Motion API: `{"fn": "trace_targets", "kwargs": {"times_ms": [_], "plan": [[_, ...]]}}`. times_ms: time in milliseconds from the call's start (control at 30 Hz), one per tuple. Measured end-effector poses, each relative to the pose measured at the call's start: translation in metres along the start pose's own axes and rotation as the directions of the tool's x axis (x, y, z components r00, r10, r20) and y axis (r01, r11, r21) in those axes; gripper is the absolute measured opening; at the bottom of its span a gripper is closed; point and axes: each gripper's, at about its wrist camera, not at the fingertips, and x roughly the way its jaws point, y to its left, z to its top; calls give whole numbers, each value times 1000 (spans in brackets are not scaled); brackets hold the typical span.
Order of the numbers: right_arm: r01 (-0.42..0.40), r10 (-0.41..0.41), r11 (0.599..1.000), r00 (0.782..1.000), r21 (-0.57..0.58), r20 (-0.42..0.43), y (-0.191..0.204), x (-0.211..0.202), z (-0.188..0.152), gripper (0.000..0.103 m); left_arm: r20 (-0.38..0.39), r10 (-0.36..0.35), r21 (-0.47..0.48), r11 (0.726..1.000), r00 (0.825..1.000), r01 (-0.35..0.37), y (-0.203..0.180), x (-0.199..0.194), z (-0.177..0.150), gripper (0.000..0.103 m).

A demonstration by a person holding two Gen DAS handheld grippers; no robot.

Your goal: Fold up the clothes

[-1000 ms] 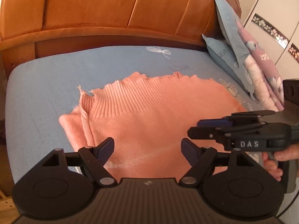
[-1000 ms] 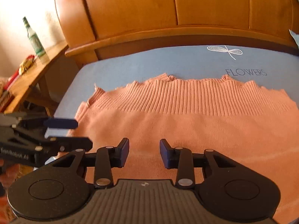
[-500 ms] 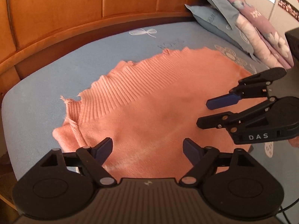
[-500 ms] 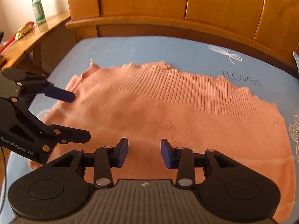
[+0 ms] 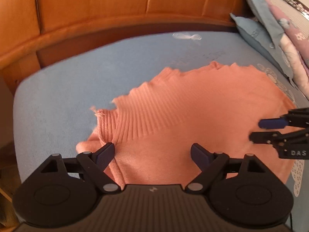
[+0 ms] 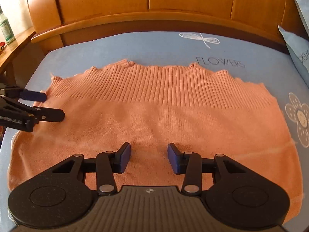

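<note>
my left gripper (image 5: 152, 152) and right gripper (image 6: 149, 157) hang over the sweater (image 6: 154, 119) on the bed (image 6: 115, 48), ribbed hem at twelve o'clock, both jaws opening, gripping nothing.

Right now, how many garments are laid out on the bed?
1: a salmon-pink knit sweater spread flat across the blue sheet, ribbed hem toward the wooden headboard. Part of it is hidden behind the gripper bodies, so anything underneath cannot be ruled out.

Bare blue sheet (image 6: 115, 46) is lying open beyond the sweater (image 6: 154, 119); headboard (image 6: 150, 2) and pillows (image 5: 270, 29) are hemming me in.
</note>
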Motion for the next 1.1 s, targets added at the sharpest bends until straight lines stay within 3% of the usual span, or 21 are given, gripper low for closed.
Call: {"fn": "trace_targets", "kwargs": {"times_ms": [167, 233, 300, 367, 433, 567, 633, 767, 833, 967, 1100], "plan": [[-16, 16, 1000, 1000, 26, 9, 8, -14, 6, 60, -19, 34, 33, 999, 999, -33, -16, -18, -4, 89], [-5, 4, 1000, 1000, 14, 14, 13, -31, 5, 76, -16, 28, 36, 999, 999, -27, -21, -33, -11, 89], [12, -12, 1000, 1000, -3, 20, 20, -50, 3, 82, -33, 20, 30, 999, 999, -19, -28, -47, -19, 91], [30, -30, 1000, 1000, -7, 3, 23, -68, -2, 82, -57, -36, 12, 999, 998, 37, -33, -62, -29, 101], [51, -51, 999, 999, 11, -20, 23, -88, -11, 82, -43, -77, 23, 997, 996, 78, -43, -83, -38, 102], [87, -82, 993, 994, 75, -75, 23, -131, -37, 83, -39, -77, 106, 991, 996, 81, -75, -122, -51, 102], [100, -87, 988, 990, 115, -111, 27, -152, -53, 83, -37, -49, 159, 986, 998, 54, -94, -140, -55, 102], [118, -90, 978, 982, 169, -165, 43, -192, -73, 83, 9, 123, 246, 962, 992, -121, -128, -183, -55, 102], [123, -90, 972, 982, 201, -166, 50, -213, -78, 84, 26, 140, 247, 959, 990, -142, -139, -207, -54, 102], [192, -154, 952, 973, 238, -171, 65, -258, -87, 87, -25, 131, 188, 974, 991, -124, -154, -246, -54, 102], [255, -220, 946, 958, 198, -186, 82, -300, -102, 93, -72, 152, 130, 981, 986, -142, -167, -277, -61, 102]]}}
